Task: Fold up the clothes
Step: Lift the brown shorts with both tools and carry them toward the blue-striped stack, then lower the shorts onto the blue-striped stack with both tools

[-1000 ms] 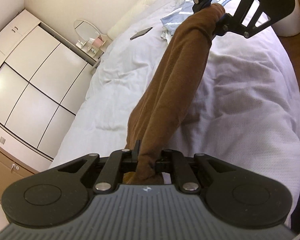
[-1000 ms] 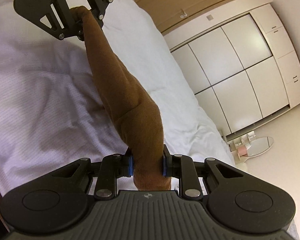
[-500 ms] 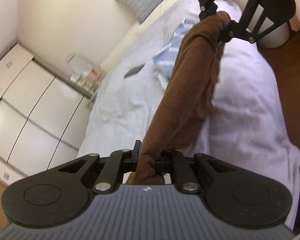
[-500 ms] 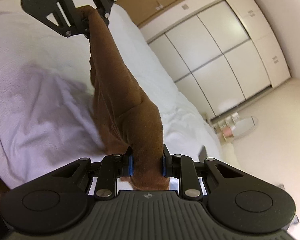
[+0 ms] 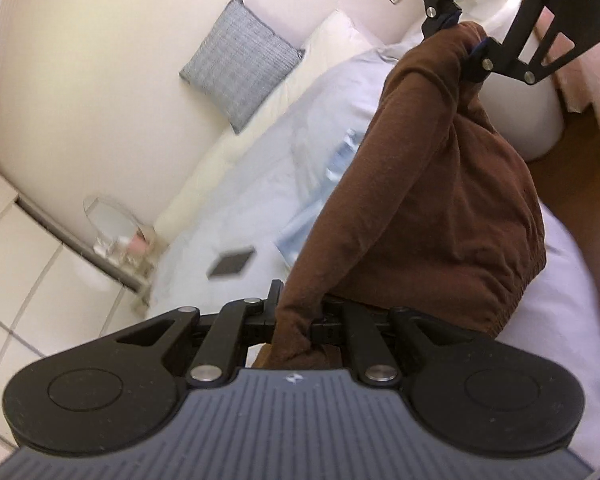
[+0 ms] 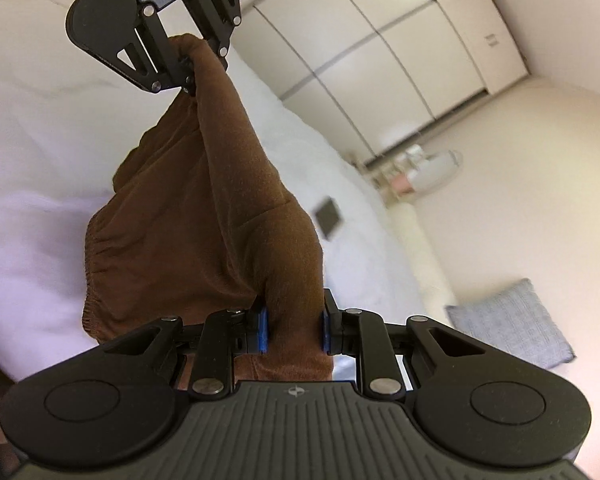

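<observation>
**Inspector A:** Where was the garment?

**Inspector B:** The brown garment [image 5: 432,200] hung above the bed [image 5: 560,280], strung between both tools. The left hand-held gripper [image 5: 296,326] was pinching one bunched end; the right hand-held gripper [image 6: 294,330] was pinching the other between its blue pads [image 6: 263,330].

**Inspector A:** Risks?

**Inspector B:** In my judgement, the bunched holds could slip under tension, dropping an end. The slack middle could crease when lowered, or land on the dark flat object [image 5: 232,263].
</observation>
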A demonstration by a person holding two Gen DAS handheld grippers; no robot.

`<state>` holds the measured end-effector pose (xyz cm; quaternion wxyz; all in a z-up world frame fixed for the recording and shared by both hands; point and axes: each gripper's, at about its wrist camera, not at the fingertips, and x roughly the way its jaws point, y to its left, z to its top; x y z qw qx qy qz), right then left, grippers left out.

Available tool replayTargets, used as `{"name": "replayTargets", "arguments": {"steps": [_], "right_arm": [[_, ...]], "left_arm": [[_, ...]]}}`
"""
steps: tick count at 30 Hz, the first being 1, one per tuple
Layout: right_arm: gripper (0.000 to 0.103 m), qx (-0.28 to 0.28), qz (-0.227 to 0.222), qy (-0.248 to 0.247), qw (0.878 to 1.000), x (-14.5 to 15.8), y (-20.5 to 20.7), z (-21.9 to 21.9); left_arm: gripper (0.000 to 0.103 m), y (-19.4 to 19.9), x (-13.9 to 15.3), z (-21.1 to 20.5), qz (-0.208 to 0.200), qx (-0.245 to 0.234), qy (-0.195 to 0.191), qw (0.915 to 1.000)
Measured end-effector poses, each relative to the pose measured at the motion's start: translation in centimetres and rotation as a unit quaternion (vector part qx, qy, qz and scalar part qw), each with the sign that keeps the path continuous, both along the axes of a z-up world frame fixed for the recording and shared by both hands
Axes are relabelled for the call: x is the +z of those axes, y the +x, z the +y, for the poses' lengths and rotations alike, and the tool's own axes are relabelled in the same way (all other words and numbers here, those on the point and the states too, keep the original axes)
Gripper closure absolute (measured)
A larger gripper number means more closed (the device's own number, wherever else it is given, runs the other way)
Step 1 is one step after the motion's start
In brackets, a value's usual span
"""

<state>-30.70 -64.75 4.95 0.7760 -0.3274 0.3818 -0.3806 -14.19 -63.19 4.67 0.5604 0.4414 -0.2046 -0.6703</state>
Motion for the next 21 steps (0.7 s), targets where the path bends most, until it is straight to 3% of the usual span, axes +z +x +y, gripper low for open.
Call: {"name": "replayTargets", "arguments": {"steps": [5, 7, 9, 12, 15, 17, 19, 21], "right_arm": [[0.081, -0.041, -0.02, -0.128, 0.991, 2.1, -0.5, -8.2], [0.081, -0.047, -0.028, -0.161, 0.985, 1.3, -0.7, -10.4], [0.081, -0.052, -0.03, -0.148, 0.987, -1.4, -1.0, -12.3], [0.081, -0.053, 0.024, -0.086, 0.995, -8.8, -0.9, -14.6], [0.078, -0.047, 0.069, -0.029, 0.996, -14.0, -1.5, -15.5], [0.073, -0.047, 0.07, -0.02, 0.996, -15.0, -2.2, -15.3], [0.054, -0.051, 0.063, -0.022, 0.996, -15.0, -2.9, -15.0], [0.053, -0.053, 0.058, -0.023, 0.997, -14.8, -3.6, -14.9]], "left_arm": [[0.095, -0.9, 3.0, -9.7, -0.018, -0.012, -0.08, 0.9965], [0.096, -1.2, 2.4, -12.7, -0.027, -0.017, -0.099, 0.9945], [0.095, -1.3, 0.0, -15.3, -0.034, -0.024, -0.089, 0.9952], [0.095, -1.8, -7.3, -18.5, -0.044, -0.026, -0.013, 0.9986], [0.092, -2.5, -14.3, -19.8, -0.076, -0.03, 0.061, 0.9948], [0.092, -2.7, -16.4, -19.5, -0.088, -0.035, 0.061, 0.9936], [0.09, -2.5, -16.6, -19.0, -0.085, -0.033, 0.047, 0.9947], [0.087, -2.4, -16.7, -18.5, -0.085, -0.034, 0.033, 0.9953]]}}
